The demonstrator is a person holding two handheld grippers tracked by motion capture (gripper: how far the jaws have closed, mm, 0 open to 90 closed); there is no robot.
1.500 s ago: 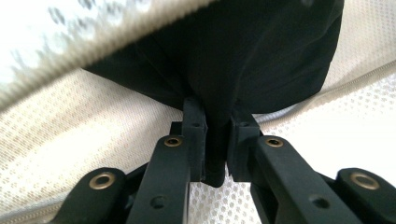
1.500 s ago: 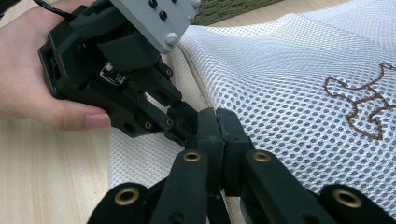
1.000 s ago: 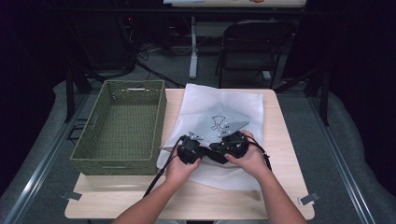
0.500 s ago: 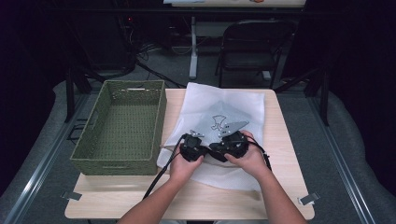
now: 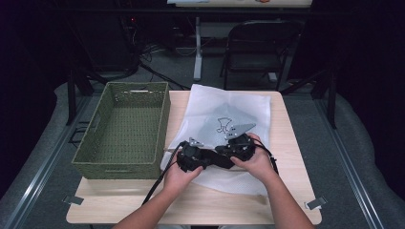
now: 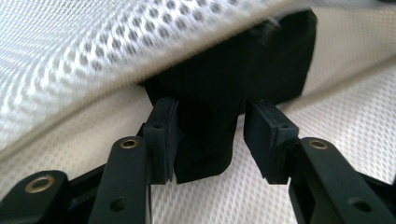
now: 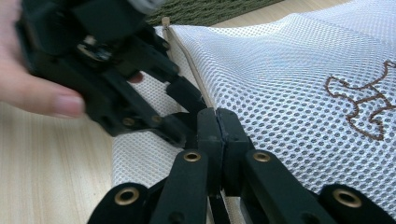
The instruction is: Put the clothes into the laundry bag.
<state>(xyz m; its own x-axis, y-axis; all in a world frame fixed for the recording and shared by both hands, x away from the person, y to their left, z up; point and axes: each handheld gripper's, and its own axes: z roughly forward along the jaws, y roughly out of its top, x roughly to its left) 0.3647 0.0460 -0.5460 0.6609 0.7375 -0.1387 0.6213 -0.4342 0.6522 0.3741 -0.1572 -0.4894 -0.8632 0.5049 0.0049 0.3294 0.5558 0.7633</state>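
From the high view, the white mesh bag (image 5: pixel 229 129) is lying flat on the wooden table (image 5: pixel 286 191), just right of the green woven basket (image 5: pixel 124 129), and both hands are meeting at its near left part. The left gripper (image 5: pixel 191 160) and the right gripper (image 5: pixel 234 148) are sitting close together there, on the mesh.

In the left gripper view, the left gripper (image 6: pixel 212 135) is standing with its jaws spread, one on each side of a black jaw of the other gripper, with mesh draped above and lying below. It is gripping nothing yet, as far as I can tell.

In the right gripper view, the right gripper (image 7: pixel 217 126) is pressed together, jaws tight on the bag's mesh (image 7: pixel 289 84) beside the stiffer seam edge (image 7: pixel 187 60) that runs away toward the basket. The left gripper (image 7: pixel 107 70) is crowding in from the left, and a brown embroidered mark (image 7: pixel 359 102) is showing at the right.

My read: this bag is light, limp and thin, so it will sag and fold wherever it isn't held. The mesh looks a little slick, and the layers may cling together. The hemmed seam looks like the best place to grab, each gripper taking one layer.
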